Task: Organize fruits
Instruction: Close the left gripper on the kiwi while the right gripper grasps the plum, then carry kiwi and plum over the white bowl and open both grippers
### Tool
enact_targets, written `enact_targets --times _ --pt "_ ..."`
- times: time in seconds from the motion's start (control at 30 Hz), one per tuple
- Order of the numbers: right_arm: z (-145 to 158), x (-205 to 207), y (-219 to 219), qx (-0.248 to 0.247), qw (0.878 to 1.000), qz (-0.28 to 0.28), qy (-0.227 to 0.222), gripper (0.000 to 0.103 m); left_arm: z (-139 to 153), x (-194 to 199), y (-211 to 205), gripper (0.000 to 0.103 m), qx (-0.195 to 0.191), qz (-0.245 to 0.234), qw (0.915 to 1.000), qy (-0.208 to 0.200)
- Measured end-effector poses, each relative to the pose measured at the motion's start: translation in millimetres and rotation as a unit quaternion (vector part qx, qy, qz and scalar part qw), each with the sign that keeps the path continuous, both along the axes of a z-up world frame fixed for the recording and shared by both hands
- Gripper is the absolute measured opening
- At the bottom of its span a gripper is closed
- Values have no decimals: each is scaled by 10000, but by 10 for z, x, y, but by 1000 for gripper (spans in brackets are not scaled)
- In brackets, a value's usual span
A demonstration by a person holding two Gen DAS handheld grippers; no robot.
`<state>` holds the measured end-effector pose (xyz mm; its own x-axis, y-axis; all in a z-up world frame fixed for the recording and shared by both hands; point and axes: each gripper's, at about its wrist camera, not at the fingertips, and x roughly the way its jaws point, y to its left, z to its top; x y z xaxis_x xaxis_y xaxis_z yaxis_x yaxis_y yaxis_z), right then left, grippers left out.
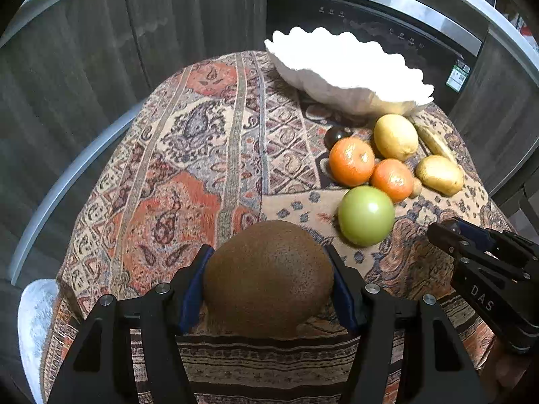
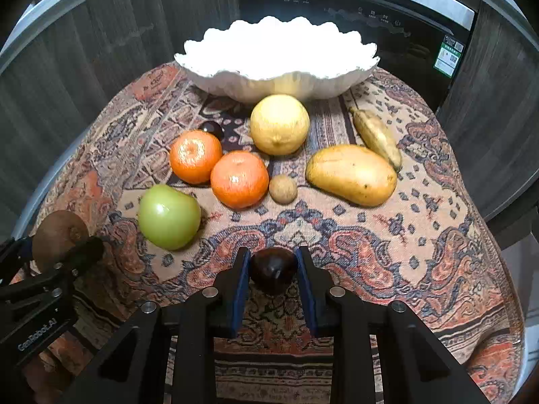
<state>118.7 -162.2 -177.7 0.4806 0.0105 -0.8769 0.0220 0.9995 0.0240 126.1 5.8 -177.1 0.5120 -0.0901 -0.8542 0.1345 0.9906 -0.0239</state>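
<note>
Both pick-ups looked done: left gripper (image 1: 269, 282) fingers clamped on a brown kiwi (image 1: 267, 279), right gripper (image 2: 273, 271) fingers closed on a small dark plum (image 2: 272, 269), both low over the cloth-covered bench (image 2: 421, 252). Next move, as judged: carry each to the white bowl (image 2: 276, 80) at the far edge. The green apple (image 2: 168, 217), 2 oranges (image 2: 239, 180), lemon (image 2: 279, 124) and mango (image 2: 352, 175) lay between, so lift clear of them.

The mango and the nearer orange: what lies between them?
A small round tan fruit lies between the mango and the nearer orange, in the right wrist view.
</note>
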Motion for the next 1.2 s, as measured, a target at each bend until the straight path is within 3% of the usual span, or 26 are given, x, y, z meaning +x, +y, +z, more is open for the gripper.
enact_targets --times 0.53,0.93,1.2 --pt "440 269 -220 75 9988 -118 -463 29 480 402 -262 63 -46 -286 9986 -446" --pt "783 881 -488 -22 9967 -83 -809 29 759 1140 -536 63 -208 -552 9965 -590" --pt "874 1363 -642 -1 9962 -87 -868 29 785 1630 -685 63 -311 -629 9962 -512"
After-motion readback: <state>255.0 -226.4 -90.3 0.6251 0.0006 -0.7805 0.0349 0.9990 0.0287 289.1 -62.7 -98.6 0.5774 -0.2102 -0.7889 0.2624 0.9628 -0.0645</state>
